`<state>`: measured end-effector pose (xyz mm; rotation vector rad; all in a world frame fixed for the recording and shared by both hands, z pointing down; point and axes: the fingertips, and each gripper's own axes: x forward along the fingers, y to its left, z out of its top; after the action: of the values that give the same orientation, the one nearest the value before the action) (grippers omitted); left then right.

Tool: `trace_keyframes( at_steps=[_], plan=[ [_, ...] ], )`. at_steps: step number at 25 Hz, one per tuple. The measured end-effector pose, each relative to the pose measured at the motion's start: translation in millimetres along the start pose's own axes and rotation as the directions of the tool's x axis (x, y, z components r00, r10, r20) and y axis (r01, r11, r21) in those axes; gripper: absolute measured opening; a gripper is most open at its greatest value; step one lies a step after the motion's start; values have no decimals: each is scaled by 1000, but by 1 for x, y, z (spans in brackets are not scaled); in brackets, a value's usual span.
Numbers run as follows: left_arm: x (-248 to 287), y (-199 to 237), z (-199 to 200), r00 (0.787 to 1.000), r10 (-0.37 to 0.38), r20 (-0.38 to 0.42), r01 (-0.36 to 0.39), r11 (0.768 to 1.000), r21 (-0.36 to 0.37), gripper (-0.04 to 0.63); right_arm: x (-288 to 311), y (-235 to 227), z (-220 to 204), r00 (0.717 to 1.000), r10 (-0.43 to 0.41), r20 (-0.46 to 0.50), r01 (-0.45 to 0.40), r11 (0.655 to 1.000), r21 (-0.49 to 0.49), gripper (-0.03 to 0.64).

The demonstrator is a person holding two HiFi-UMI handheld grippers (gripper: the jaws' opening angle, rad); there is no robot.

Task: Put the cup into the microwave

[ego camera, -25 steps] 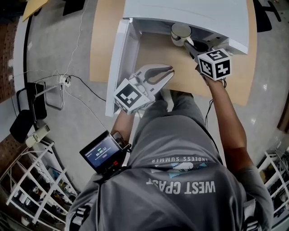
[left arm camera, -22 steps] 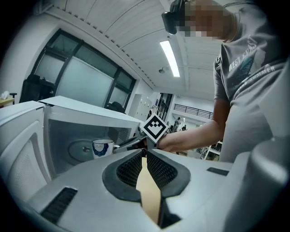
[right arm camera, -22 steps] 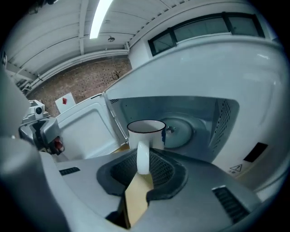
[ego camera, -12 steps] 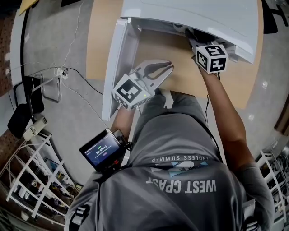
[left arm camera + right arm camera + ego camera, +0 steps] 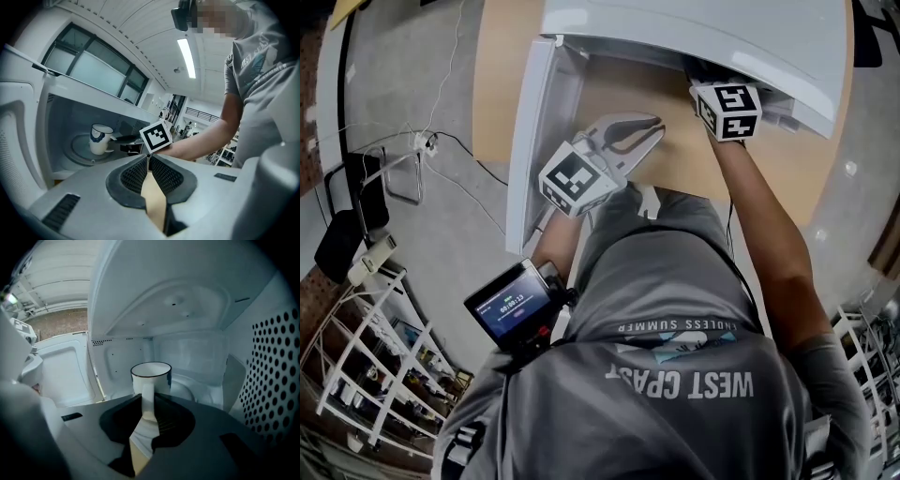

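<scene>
A white cup (image 5: 151, 376) with a dark rim and a blue pattern (image 5: 100, 139) is inside the open white microwave (image 5: 694, 37), over its glass turntable (image 5: 77, 151). My right gripper (image 5: 146, 411) reaches into the cavity, shut on the cup's handle. In the head view only its marker cube (image 5: 727, 110) shows under the microwave's top edge, and the cup is hidden. My left gripper (image 5: 652, 129) hovers over the wooden table (image 5: 694, 169) in front of the cavity, near the open door (image 5: 534, 141). It is shut and empty (image 5: 148, 160).
The microwave door swings out to the left, close beside my left gripper. The perforated cavity wall (image 5: 274, 366) is on the right of the cup. A small screen device (image 5: 514, 309) hangs at the person's waist. Wire shelves (image 5: 384, 384) and cables (image 5: 441, 141) are on the floor at the left.
My right gripper has pushed forward into the microwave with the cup, which has gone under the microwave's top in the head view. My left gripper has shifted slightly.
</scene>
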<state>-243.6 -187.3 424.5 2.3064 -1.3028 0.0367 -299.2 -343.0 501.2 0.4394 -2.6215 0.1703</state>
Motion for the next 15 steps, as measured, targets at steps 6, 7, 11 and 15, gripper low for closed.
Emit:
trace_keyframes(
  at_steps=[6, 7, 11, 15],
  plan=[
    [5, 0, 0, 1000, -4, -8, 4, 1000, -13, 25, 7, -8, 9, 999, -21, 35, 22, 1000, -3, 72],
    [6, 0, 0, 1000, -4, -8, 4, 1000, -13, 25, 7, -10, 10, 999, -24, 38, 24, 1000, -1, 72],
    [5, -1, -2, 1000, 0, -9, 0, 1000, -10, 25, 9, -14, 8, 999, -23, 40, 23, 1000, 7, 72],
    [3, -1, -3, 1000, 4, -11, -4, 1000, -1, 25, 12, -16, 3, 999, -8, 40, 7, 999, 33, 72]
  ],
)
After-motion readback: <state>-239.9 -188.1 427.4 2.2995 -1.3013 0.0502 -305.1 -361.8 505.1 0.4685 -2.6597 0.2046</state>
